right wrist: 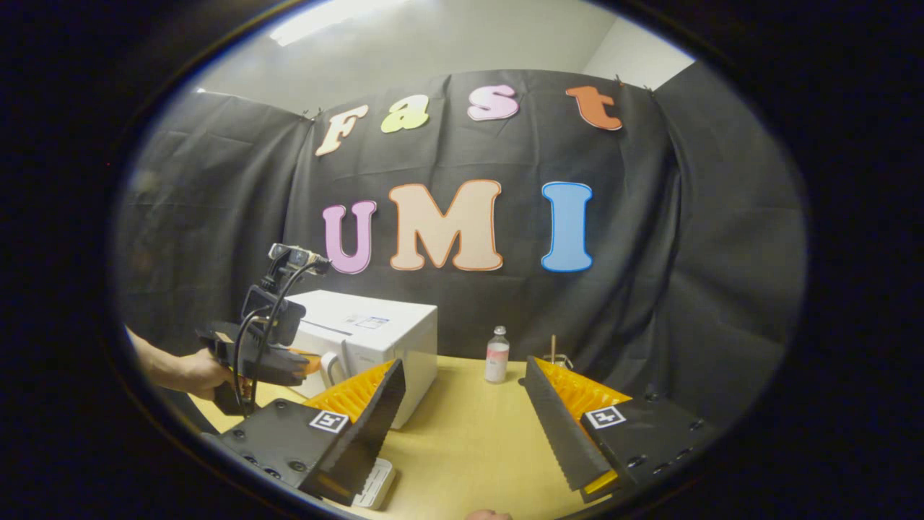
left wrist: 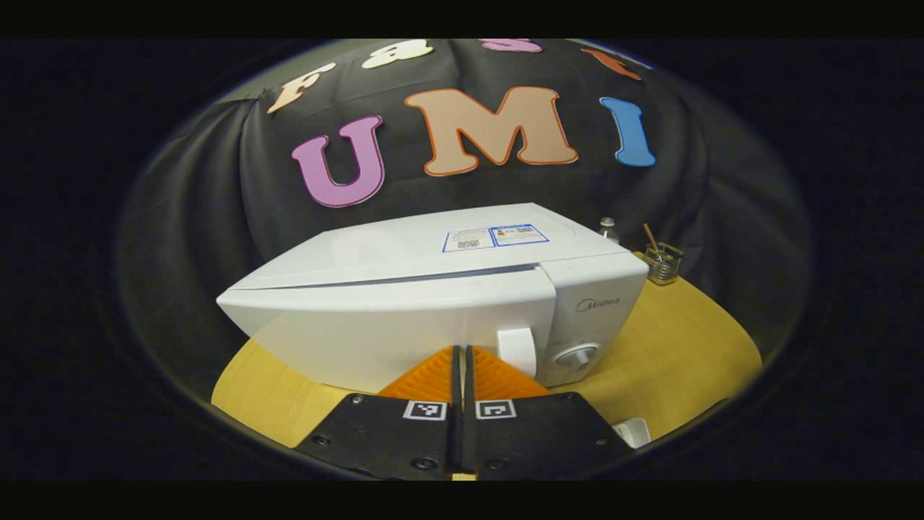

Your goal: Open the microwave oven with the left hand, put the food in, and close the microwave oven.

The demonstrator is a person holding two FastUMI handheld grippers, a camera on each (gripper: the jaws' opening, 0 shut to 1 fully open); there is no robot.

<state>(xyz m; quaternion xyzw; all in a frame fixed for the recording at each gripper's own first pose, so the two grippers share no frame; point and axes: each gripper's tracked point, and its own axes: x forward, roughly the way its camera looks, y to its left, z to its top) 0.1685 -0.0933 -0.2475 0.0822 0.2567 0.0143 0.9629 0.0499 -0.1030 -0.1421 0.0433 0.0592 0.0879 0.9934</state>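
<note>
Microwave (left wrist: 404, 318) is seen standing on the counter (left wrist: 671, 339), door shut; its front blocks the path straight ahead of the left tool (left wrist: 462, 361), whose fingers are pressed together just short of the door handle (left wrist: 517, 350). Open counter is seen to the right of the microwave. Farther back that side is bounded by a small bottle (right wrist: 497, 355) and a wire holder with a stick (left wrist: 663, 261), near the cloth wall. In the right gripper view, the right tool (right wrist: 462, 412) is spread wide over bare counter; a white object (right wrist: 375, 485) lies under its left finger.
</note>
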